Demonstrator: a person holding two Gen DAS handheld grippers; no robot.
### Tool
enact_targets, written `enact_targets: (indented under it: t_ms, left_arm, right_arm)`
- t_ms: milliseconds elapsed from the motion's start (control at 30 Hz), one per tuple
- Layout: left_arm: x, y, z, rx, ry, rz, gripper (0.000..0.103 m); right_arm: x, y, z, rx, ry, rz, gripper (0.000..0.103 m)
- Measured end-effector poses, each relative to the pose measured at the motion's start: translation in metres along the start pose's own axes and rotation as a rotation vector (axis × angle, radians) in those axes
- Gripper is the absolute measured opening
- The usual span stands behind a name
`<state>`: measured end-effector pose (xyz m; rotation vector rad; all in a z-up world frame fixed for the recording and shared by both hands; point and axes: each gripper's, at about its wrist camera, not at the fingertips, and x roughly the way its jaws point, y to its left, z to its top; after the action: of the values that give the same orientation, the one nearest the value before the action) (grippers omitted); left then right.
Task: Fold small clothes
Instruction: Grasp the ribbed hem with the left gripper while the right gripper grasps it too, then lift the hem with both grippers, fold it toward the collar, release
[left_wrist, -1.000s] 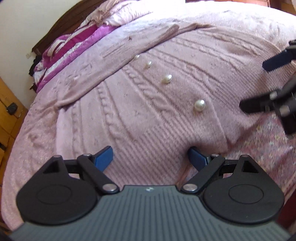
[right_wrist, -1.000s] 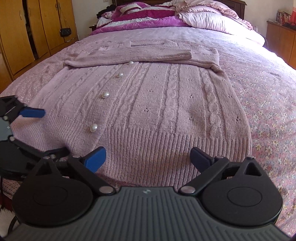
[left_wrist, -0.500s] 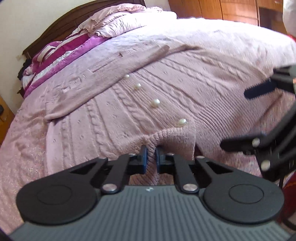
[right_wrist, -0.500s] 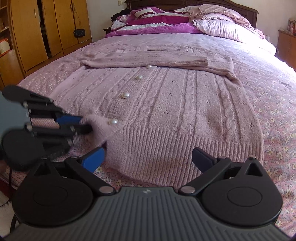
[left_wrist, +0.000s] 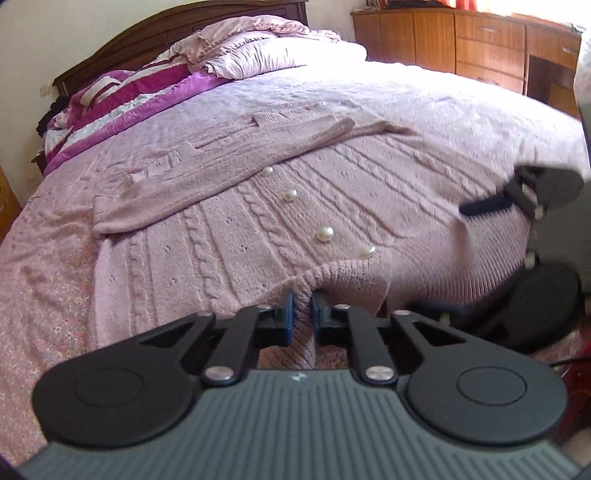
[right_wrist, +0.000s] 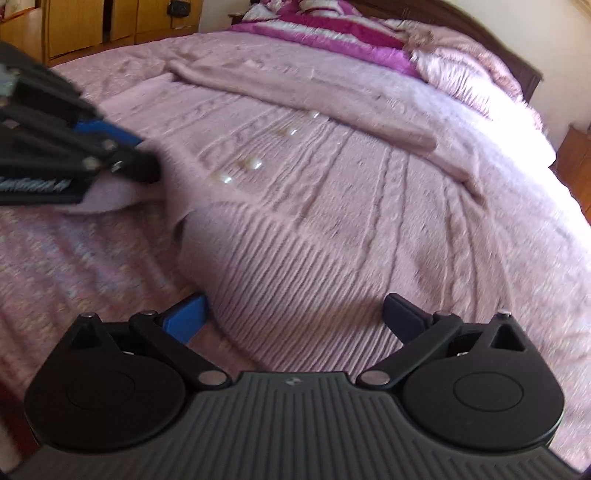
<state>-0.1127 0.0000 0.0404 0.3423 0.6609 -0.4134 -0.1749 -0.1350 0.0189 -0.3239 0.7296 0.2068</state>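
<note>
A: Where's the cardigan (left_wrist: 332, 206)?
B: Flat on the bed (left_wrist: 461, 107), ahead of both grippers. Left gripper (left_wrist: 303, 319) pinches its hem; right gripper (right_wrist: 293, 314) gapes over the ribbing.
A: Handling?
B: Soft, floppy knit, probably stretchy; take the hem corner.

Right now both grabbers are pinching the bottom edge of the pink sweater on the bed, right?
Not quite. Only the left gripper pinches the bottom edge of the pink sweater. The right wrist view shows the right gripper open over the hem, its jaws spread wide and holding nothing.
</note>
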Motion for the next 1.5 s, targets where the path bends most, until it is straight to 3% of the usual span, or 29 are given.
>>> enact_targets:
  t_ms: [33, 100, 133, 400, 567, 633, 667, 700, 733, 833, 900, 1000, 1100, 1500]
  left_arm:
    - [0.003, -0.001, -0.002, 0.009, 0.02, 0.002, 0.021]
    - [0.012, -0.003, -0.006, 0.021, 0.09, 0.043, 0.058]
    - [0.016, -0.005, -0.008, 0.032, 0.106, 0.074, 0.064]
    - [0.02, 0.001, -0.015, 0.042, 0.085, 0.172, 0.067]
    - [0.021, 0.011, -0.015, 0.009, 0.061, 0.213, 0.067]
    - [0.02, 0.013, -0.016, 0.005, 0.046, 0.216, 0.064]
    - [0.019, 0.014, -0.017, 0.003, 0.041, 0.212, 0.049]
    - [0.018, 0.014, -0.017, 0.001, 0.04, 0.198, 0.027]
    - [0.017, 0.015, -0.016, -0.004, 0.04, 0.179, 0.019]
    - [0.011, 0.015, -0.013, 0.0, 0.007, 0.164, 0.014]
    - [0.006, 0.016, -0.009, -0.004, -0.016, 0.16, 0.013]
    - [0.001, 0.021, 0.001, -0.032, -0.046, 0.154, 0.013]
    - [-0.003, 0.026, 0.013, -0.058, -0.084, 0.16, 0.013]
    - [-0.003, 0.063, 0.072, -0.169, -0.219, 0.187, 0.013]
  right_arm:
    - [0.0, -0.002, 0.002, 0.01, -0.013, -0.01, 0.103]
    - [0.002, -0.006, 0.006, 0.042, -0.035, -0.033, 0.103]
    - [0.002, -0.008, 0.007, 0.059, -0.042, -0.044, 0.103]
    - [-0.007, -0.023, 0.006, 0.159, -0.117, -0.058, 0.103]
    - [-0.008, -0.025, 0.0, 0.179, -0.103, -0.044, 0.103]
    - [-0.008, -0.026, -0.002, 0.192, -0.098, -0.038, 0.102]
    - [-0.01, -0.026, -0.003, 0.198, -0.101, -0.037, 0.099]
    - [-0.01, -0.026, -0.003, 0.204, -0.105, -0.037, 0.093]
    - [-0.01, -0.026, -0.003, 0.21, -0.106, -0.034, 0.091]
    - [-0.01, -0.026, -0.003, 0.219, -0.11, -0.027, 0.065]
    - [-0.01, -0.028, -0.002, 0.237, -0.118, -0.017, 0.037]
    - [-0.013, -0.032, 0.005, 0.27, -0.146, 0.002, 0.021]
    - [-0.018, -0.036, 0.018, 0.283, -0.191, 0.004, 0.015]
    - [-0.015, -0.072, 0.086, 0.367, -0.334, 0.068, 0.013]
